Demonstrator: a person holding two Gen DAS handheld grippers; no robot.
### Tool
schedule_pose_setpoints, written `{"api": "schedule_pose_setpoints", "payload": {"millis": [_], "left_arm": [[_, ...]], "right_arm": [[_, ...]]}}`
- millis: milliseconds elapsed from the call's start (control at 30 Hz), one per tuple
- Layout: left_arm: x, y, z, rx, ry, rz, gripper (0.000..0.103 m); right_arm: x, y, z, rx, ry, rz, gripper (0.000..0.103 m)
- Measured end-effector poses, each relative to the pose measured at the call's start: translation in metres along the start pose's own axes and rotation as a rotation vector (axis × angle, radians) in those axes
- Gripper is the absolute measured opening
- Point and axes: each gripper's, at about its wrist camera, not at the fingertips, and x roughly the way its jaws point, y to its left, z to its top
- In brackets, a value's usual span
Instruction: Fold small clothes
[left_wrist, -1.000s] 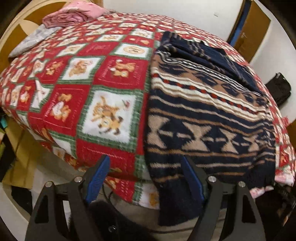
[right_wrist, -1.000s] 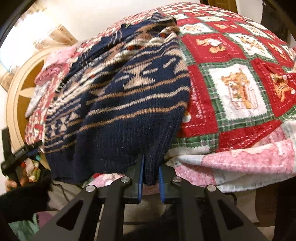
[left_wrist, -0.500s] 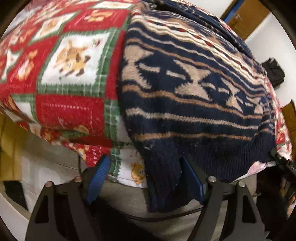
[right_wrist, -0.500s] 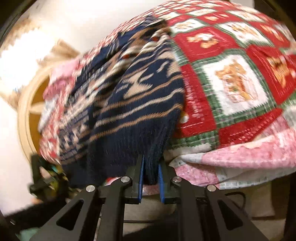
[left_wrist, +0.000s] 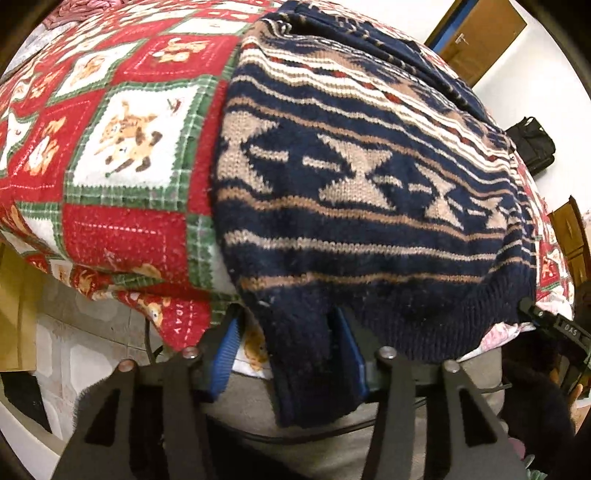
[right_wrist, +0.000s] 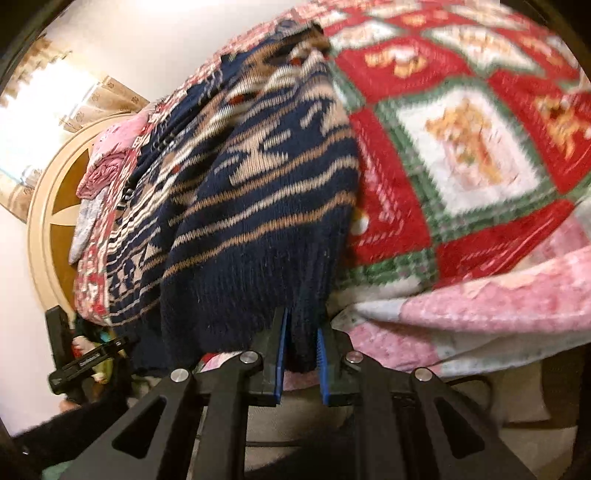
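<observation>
While draped over the blanket (left_wrist: 122, 236), sweater (left_wrist: 362, 192) overhangs.

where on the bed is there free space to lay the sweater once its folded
Free: the red teddy-bear blanket left of the navy sweater, running back toward the pink folded clothes. Another bare stretch lies on the sweater's other side. The near edge is crowded by both grippers.

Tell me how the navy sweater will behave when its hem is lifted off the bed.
The sweater looks floppy: its hem already droops over the blanket edge, so it should sag between grips. The thick knit suggests some weight. The left gripper is closing on one corner while the right gripper is opening, so that side may slip.
</observation>
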Motion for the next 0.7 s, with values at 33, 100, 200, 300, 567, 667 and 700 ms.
{"api": "schedule_pose_setpoints", "payload": {"millis": [33, 100, 200, 300, 567, 667, 700], "left_arm": [[0.000, 0.000, 0.000, -0.003, -0.001, -0.011, 0.061], [0.001, 0.000, 0.002, -0.002, 0.002, -0.017, 0.062], [0.003, -0.004, 0.001, 0.008, -0.004, -0.037, 0.056], [0.004, -0.012, 0.001, 0.033, -0.004, -0.057, 0.016], [-0.007, -0.026, 0.010, 0.040, -0.035, -0.134, 0.012], [-0.020, -0.025, 0.019, 0.009, -0.061, -0.209, 0.012], [-0.025, -0.025, 0.022, -0.001, -0.069, -0.232, 0.012]], "right_arm": [[0.004, -0.001, 0.000, 0.017, 0.008, 0.006, 0.032], [0.009, -0.004, 0.001, 0.036, 0.015, 0.011, 0.032], [0.016, -0.002, 0.004, 0.025, 0.017, 0.005, 0.033], [0.021, 0.000, 0.002, 0.000, 0.014, 0.007, 0.030], [-0.012, 0.009, -0.002, 0.007, -0.020, 0.163, 0.009], [-0.048, 0.010, -0.003, 0.018, -0.085, 0.257, 0.008], [-0.060, 0.010, -0.004, 0.023, -0.104, 0.281, 0.008]]}}
